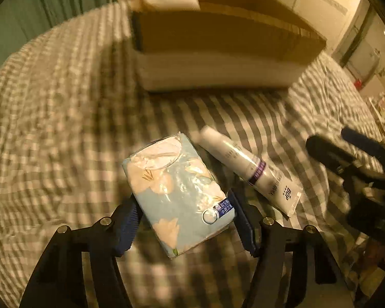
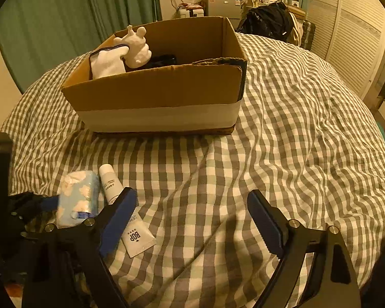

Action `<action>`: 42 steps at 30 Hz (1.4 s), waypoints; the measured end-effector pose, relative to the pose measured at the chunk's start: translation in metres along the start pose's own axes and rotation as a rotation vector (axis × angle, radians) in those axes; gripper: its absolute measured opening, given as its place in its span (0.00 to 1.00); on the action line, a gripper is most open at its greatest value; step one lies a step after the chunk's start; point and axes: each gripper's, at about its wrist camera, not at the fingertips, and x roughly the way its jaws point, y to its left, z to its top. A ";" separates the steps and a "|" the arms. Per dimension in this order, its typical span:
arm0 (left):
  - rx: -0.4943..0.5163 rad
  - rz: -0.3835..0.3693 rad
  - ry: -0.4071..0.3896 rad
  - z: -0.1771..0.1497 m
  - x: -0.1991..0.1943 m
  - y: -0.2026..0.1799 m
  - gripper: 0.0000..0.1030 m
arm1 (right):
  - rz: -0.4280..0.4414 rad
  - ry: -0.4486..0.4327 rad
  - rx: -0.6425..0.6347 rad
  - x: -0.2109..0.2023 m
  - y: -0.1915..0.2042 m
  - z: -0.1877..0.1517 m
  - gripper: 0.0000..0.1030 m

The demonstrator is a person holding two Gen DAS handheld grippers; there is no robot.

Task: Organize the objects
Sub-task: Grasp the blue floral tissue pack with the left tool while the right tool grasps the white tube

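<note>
My left gripper [image 1: 183,211] is shut on a light blue floral tissue pack [image 1: 177,192], holding it by its near end just above the checked bedspread. The pack also shows in the right wrist view [image 2: 77,197]. A white BOP tube [image 1: 251,170] lies on the bed right of the pack and also shows in the right wrist view [image 2: 125,213]. My right gripper [image 2: 192,220] is open and empty over the bedspread, its left finger [image 2: 120,218] over the tube. A cardboard box [image 2: 161,95] stands farther back, holding a white sock [image 2: 106,61] and a white figurine [image 2: 137,47].
The checked bedspread [image 2: 282,141] covers the bed. Green curtains [image 2: 64,20] hang behind on the left. A dark bag [image 2: 267,23] and furniture stand beyond the bed's far edge. A louvred wardrobe door [image 2: 351,41] is at the right.
</note>
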 end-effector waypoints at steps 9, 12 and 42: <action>-0.042 0.111 -0.046 0.003 -0.017 0.041 0.65 | 0.073 0.033 -0.101 0.007 0.039 0.008 0.86; -0.049 0.134 -0.040 0.002 -0.014 0.046 0.65 | 0.081 0.059 -0.149 0.017 0.059 0.010 0.86; -0.046 0.175 -0.123 -0.002 -0.064 0.055 0.65 | 0.075 0.078 -0.247 -0.007 0.095 0.008 0.24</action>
